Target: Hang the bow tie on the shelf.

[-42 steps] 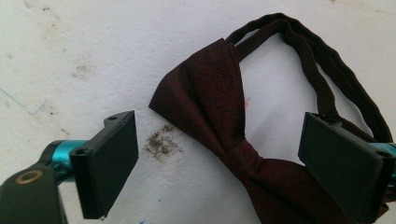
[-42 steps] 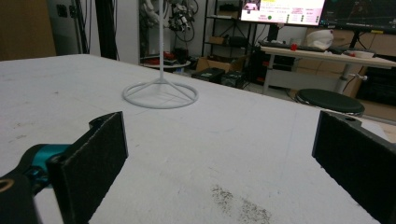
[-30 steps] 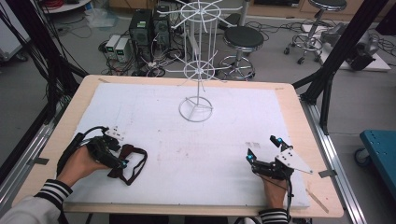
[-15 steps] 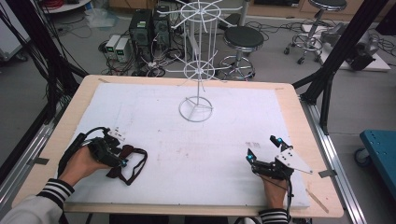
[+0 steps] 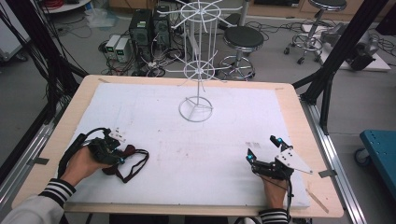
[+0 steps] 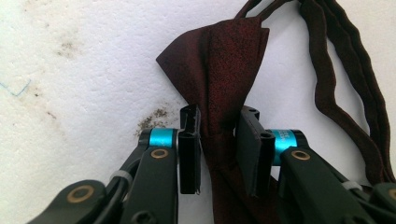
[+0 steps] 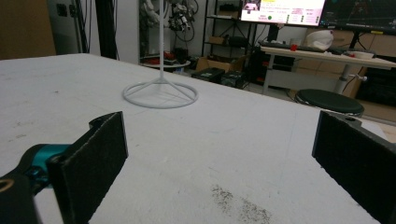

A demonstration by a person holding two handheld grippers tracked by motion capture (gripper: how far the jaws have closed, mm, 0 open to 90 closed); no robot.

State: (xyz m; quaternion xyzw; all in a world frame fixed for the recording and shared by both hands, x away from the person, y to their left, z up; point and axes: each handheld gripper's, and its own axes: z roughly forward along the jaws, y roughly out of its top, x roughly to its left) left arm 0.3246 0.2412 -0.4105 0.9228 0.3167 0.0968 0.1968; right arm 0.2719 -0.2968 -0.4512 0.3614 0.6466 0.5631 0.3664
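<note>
A dark red bow tie (image 6: 219,60) with a thin strap loop (image 5: 135,168) lies on the white mat (image 5: 196,149) at the front left. My left gripper (image 6: 218,135) lies low over it, and its jaws have just been closing with the tie's narrow middle between them. Its pads (image 6: 189,140) now pinch the fabric from both sides. In the high view the left gripper (image 5: 119,156) sits at the tie's left end. My right gripper (image 5: 261,148) rests at the front right, open wide, with nothing between its pads (image 7: 98,154).
A white wire stand (image 5: 196,109) rises from a ring base at the mat's far middle, seen ahead in the right gripper view as the stand base (image 7: 160,95). The wooden table edge (image 5: 322,200) frames the mat. Stools and equipment stand beyond the table.
The left gripper's jaws have closed onto the bow tie's middle. Neither hand has shifted, and the right gripper stays open.
</note>
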